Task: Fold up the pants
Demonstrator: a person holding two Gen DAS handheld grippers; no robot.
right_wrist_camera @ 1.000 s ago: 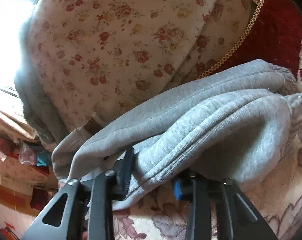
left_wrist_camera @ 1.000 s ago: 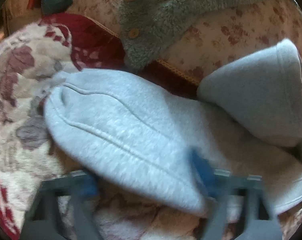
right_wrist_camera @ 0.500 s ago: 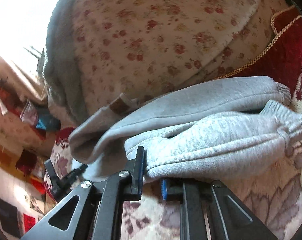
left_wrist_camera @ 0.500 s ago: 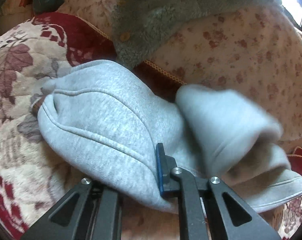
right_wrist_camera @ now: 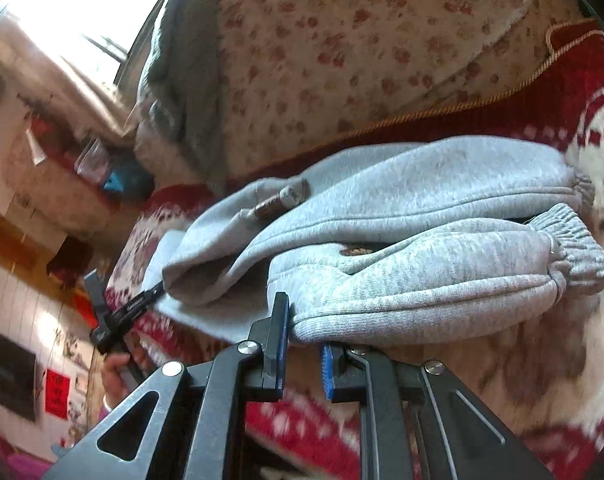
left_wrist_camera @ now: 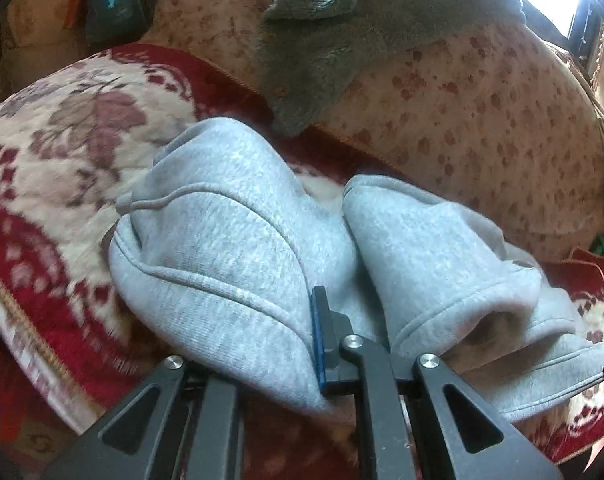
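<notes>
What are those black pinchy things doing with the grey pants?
A person is folding the grey sweatpants on a red and cream flowery blanket, with a pinching tool in each hand. The left gripper has its jaws shut on one edge of the pants. The right gripper has its jaws shut on the edge by the ribbed ankle cuff. The pants are bunched up in a hump between them, partly lifted, so the fold isn't finished yet.

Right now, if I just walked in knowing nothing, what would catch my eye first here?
Probably the grey pants, bunched in soft folds on a red and cream patterned blanket, with the left gripper and right gripper each pinching an edge. Behind them, a fuzzy grey-green garment drapes over a flowery cushion.
</notes>
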